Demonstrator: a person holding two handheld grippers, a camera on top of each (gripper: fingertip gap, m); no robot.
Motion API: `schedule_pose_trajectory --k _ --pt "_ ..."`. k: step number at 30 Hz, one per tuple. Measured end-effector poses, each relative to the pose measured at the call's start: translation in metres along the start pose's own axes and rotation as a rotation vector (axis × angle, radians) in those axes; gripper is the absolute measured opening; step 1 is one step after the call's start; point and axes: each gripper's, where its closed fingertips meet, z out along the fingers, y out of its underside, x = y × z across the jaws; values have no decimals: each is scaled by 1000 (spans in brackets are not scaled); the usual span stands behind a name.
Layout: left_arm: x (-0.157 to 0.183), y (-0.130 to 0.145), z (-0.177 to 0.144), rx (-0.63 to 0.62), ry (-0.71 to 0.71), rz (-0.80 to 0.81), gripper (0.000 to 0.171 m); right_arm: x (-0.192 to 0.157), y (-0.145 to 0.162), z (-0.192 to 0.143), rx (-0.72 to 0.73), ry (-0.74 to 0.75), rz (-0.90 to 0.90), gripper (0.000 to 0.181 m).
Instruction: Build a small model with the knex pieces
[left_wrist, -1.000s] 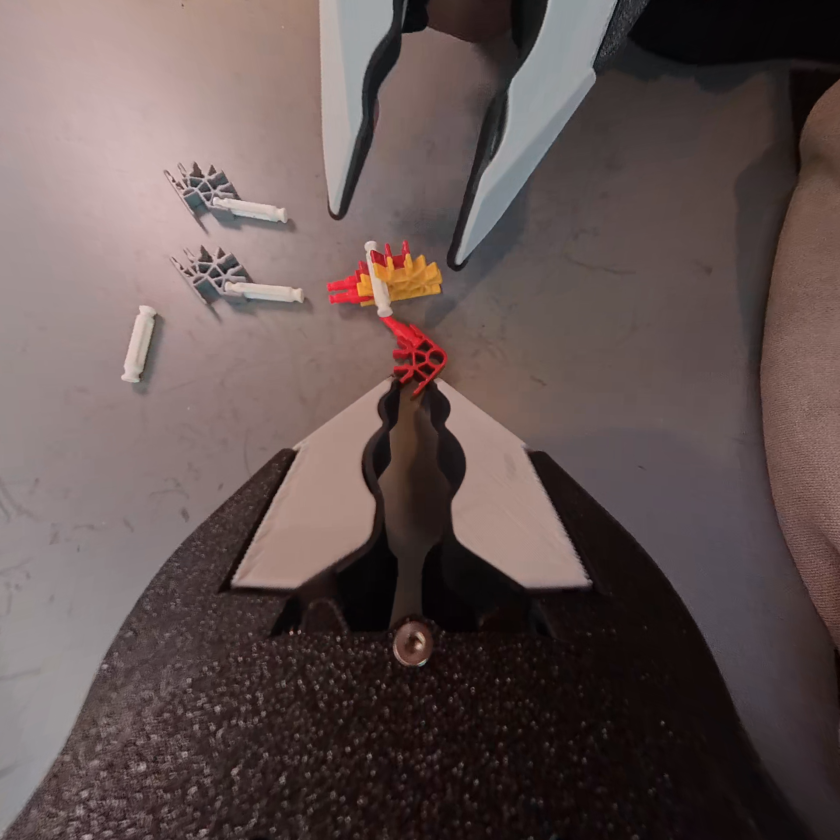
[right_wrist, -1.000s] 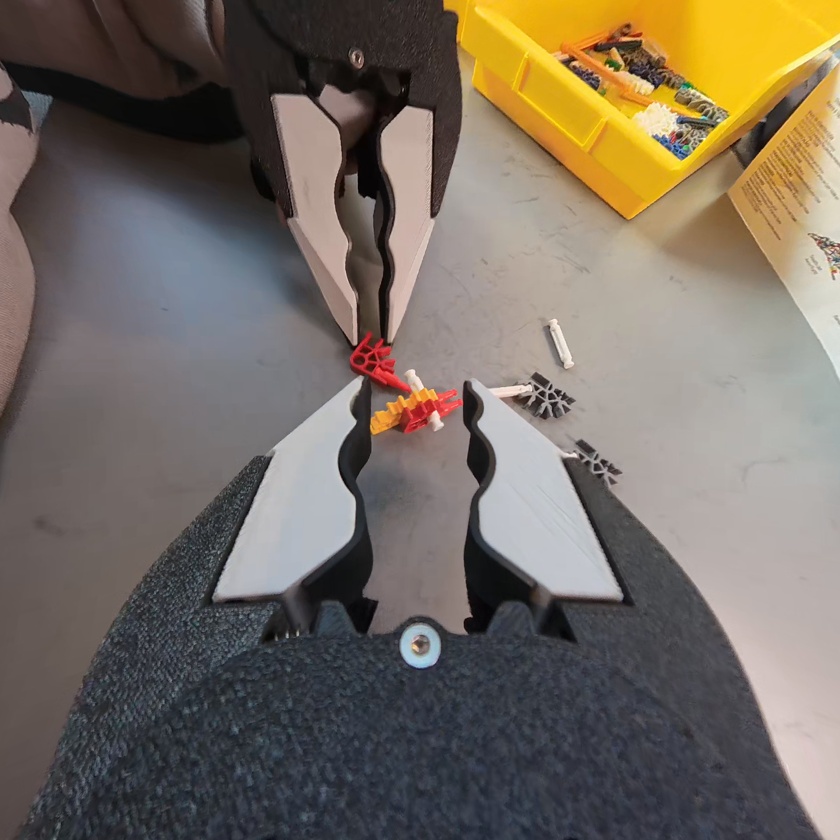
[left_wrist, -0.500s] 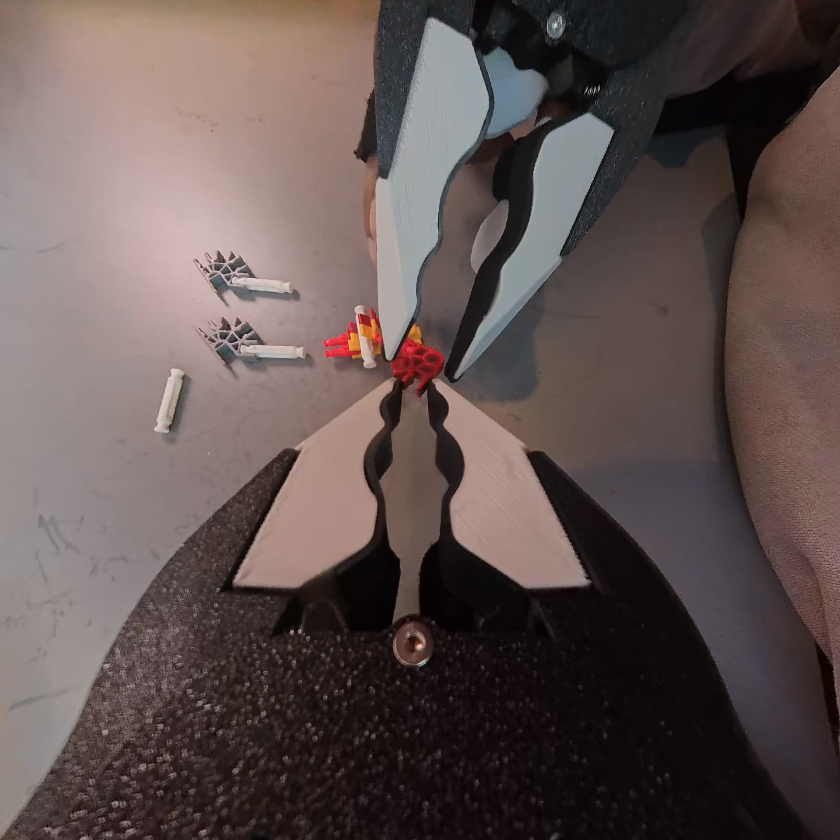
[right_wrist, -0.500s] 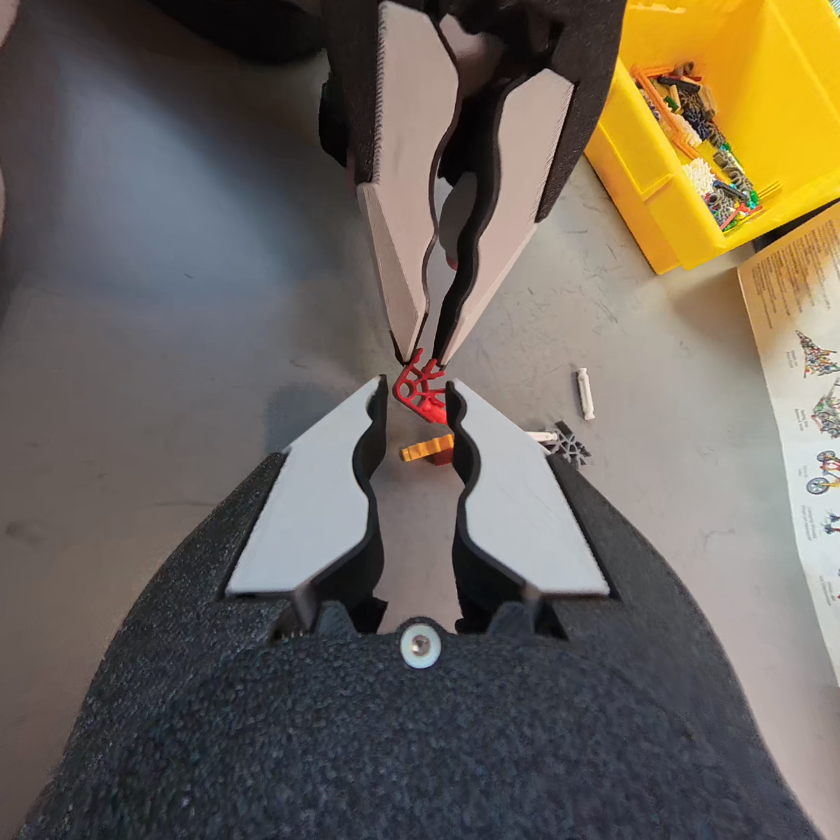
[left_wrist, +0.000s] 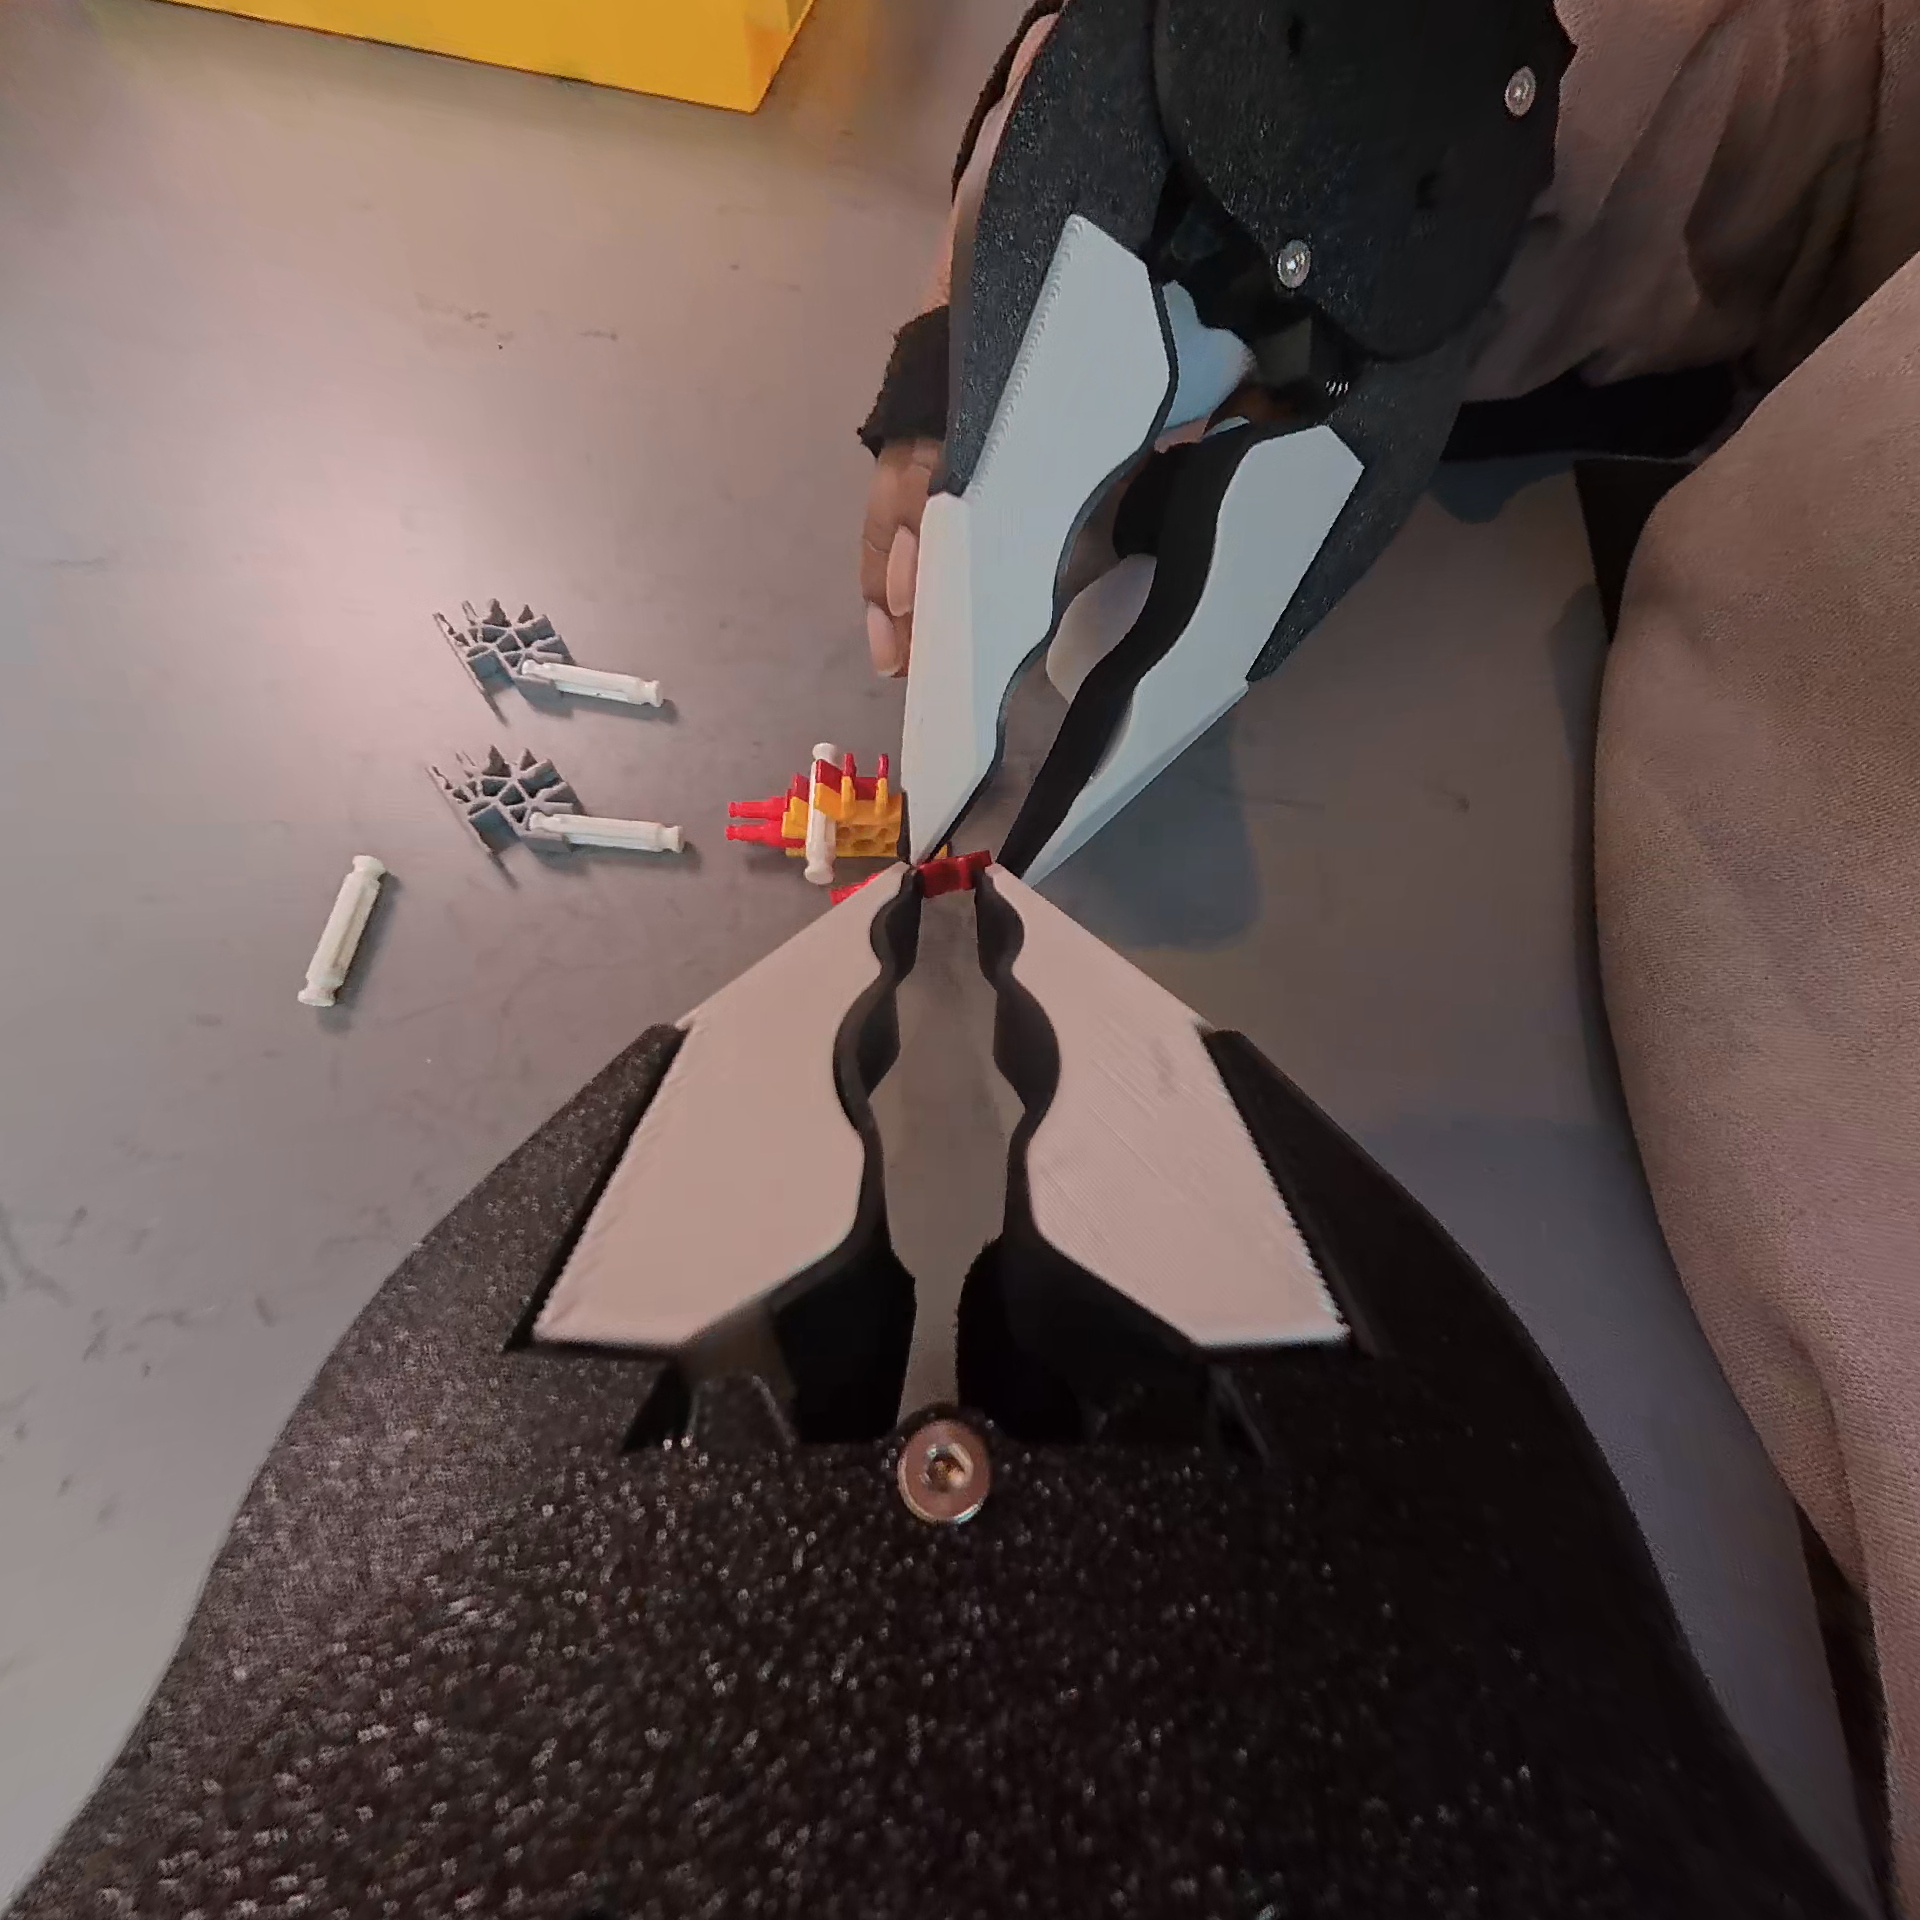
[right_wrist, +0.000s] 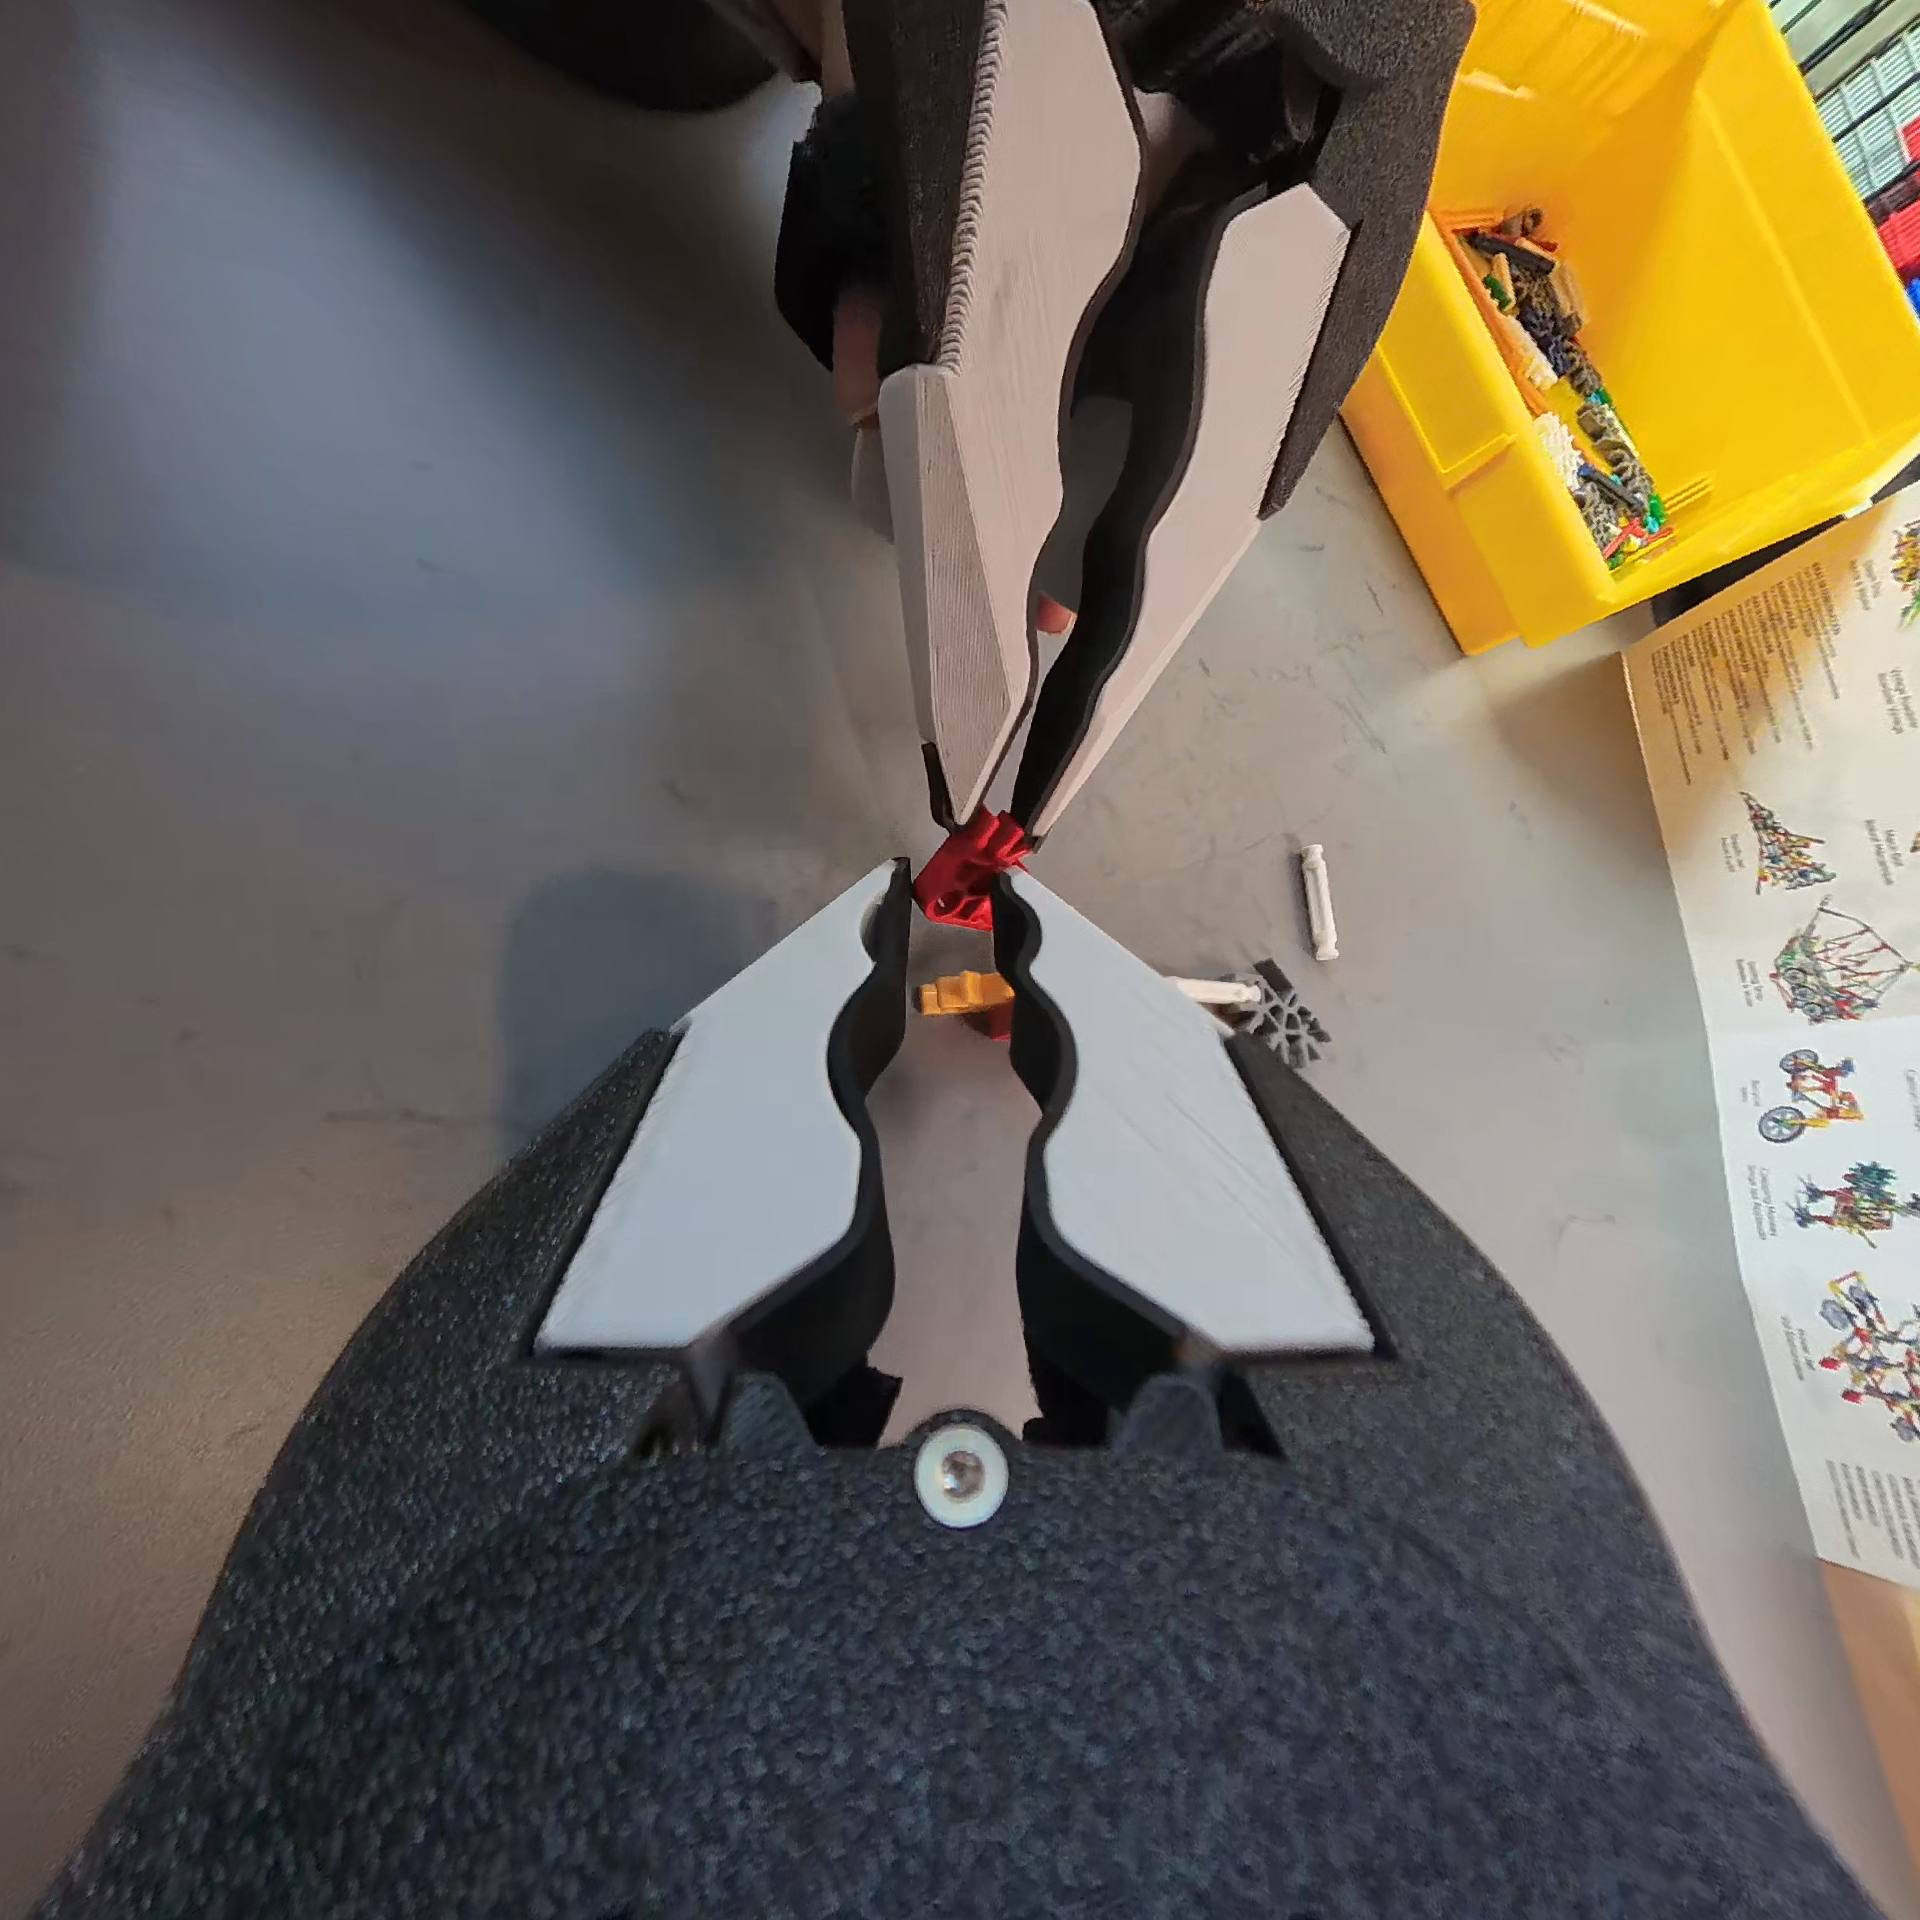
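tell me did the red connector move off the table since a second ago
Yes. The red connector sits pinched between both grippers' tips, lifted away from the yellow and red assembly it lay beside on the table.

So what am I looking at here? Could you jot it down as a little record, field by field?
surface: grey tabletop
left gripper: shut on the red connector
right gripper: shut on the same red connector, from the opposite side
below them: red-and-yellow assembly on the table
loose parts: two grey connectors with white rods, one single white rod
container: yellow bin of small pieces
paper: printed sheet beside the bin
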Motion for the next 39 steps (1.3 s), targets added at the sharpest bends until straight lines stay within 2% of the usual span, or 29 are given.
schedule_pose_trajectory --k 6,10,13,17,19,21,25,39 --pt "-2 3 6 -28 -6 9 10 -2 7 3 -53 -13 18 14" --pt "-4 4 8 -41 -14 40 10 2 -4 -8 36 -65 119 24" --pt "-4 5 9 -51 -12 67 10 15 6 -14 36 -83 211 37" --pt "-6 6 10 -64 -26 100 10 8 27 -4 -27 -188 255 55" --pt "-8 7 11 -68 -33 105 10 6 26 0 -23 -217 247 52" --pt "-9 7 11 -68 -33 110 10 12 28 2 -35 -182 215 36" --pt "-10 3 12 -50 -32 111 10 13 28 2 -44 -165 222 35" --pt "-9 0 15 -104 5 106 10 13 21 -7 -31 -122 146 35"
